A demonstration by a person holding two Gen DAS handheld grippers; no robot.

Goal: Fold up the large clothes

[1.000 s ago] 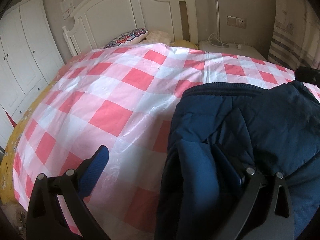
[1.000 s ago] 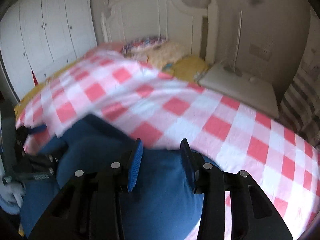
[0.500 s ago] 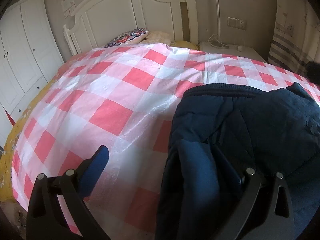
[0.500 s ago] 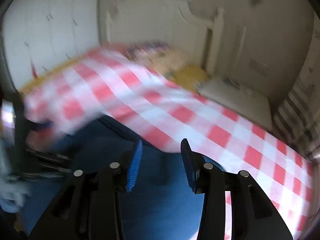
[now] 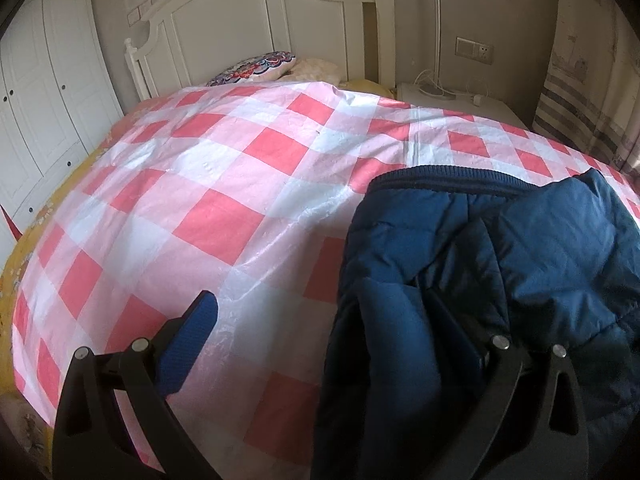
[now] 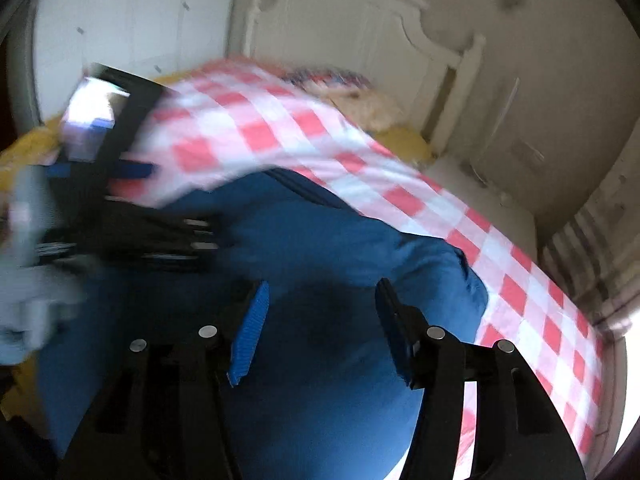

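In the left wrist view, a white wardrobe (image 5: 48, 120) stands at the far left, next to a white headboard (image 5: 256, 32), and two pillows (image 5: 260, 68) lie under it. The bed is covered by a pink and white checked sheet (image 5: 192, 200). The left tongs (image 5: 332, 332) are spread wide: their left finger (image 5: 188, 340) is over bare sheet, while the right finger is hidden in the folds of the blue jacket (image 5: 500, 260), so they are released and do not clamp the cloth. The jacket lies on the right part of the sheet, with its ribbed hem toward the headboard. Farther right are a nightstand (image 5: 452, 100), a wall socket (image 5: 474, 50) and a striped curtain (image 5: 580, 112). In the right wrist view, which is blurred, the left tongs (image 6: 132, 208) appear at the left edge, at the jacket (image 6: 320, 248). The right tongs (image 6: 320, 332) are above the jacket in the middle, their jaws are opening, and no cloth is pressed between the blue pads (image 6: 250, 332). The sheet (image 6: 460, 208) runs to the right behind the jacket.
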